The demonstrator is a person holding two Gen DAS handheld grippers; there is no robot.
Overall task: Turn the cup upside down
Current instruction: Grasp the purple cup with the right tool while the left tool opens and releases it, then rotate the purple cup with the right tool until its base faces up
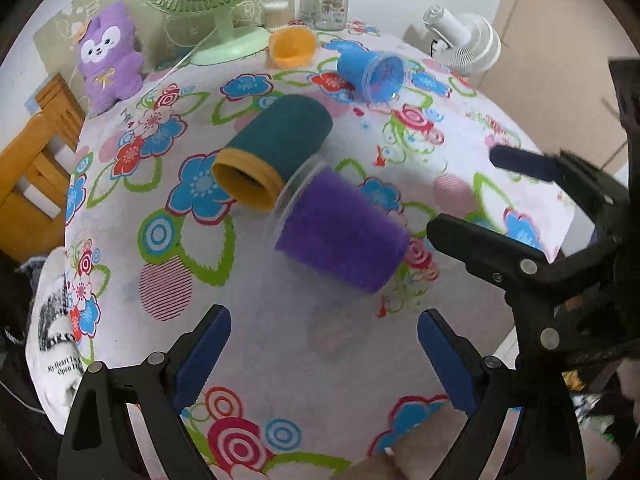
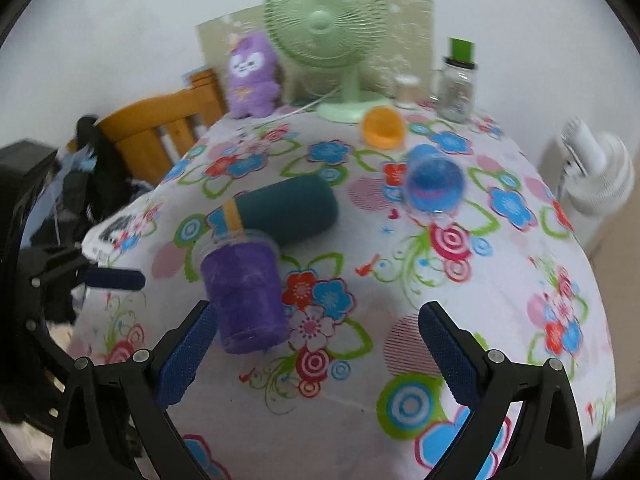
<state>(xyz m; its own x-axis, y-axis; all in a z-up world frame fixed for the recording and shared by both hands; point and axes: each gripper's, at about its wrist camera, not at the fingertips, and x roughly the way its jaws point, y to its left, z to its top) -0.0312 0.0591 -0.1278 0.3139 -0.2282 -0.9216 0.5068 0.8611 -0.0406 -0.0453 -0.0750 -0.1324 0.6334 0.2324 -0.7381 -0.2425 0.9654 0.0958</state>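
A purple cup [image 1: 340,232] lies on its side on the flowered tablecloth [image 1: 280,340]; its clear rim touches a teal cup with an orange rim [image 1: 272,156], also on its side. A blue cup [image 1: 372,74] and an orange cup [image 1: 292,46] lie on their sides farther back. My left gripper [image 1: 324,352] is open and empty, just short of the purple cup. My right gripper [image 2: 316,348] is open and empty; the purple cup [image 2: 244,296] lies by its left finger. The right gripper also shows in the left wrist view [image 1: 476,196].
A green fan [image 1: 208,8], a purple plush toy [image 1: 108,56], a glass jar with a green lid [image 1: 330,0] and a small clear container stand at the table's back. A white fan [image 1: 468,40] stands off the right edge. A wooden chair [image 1: 36,160] is on the left.
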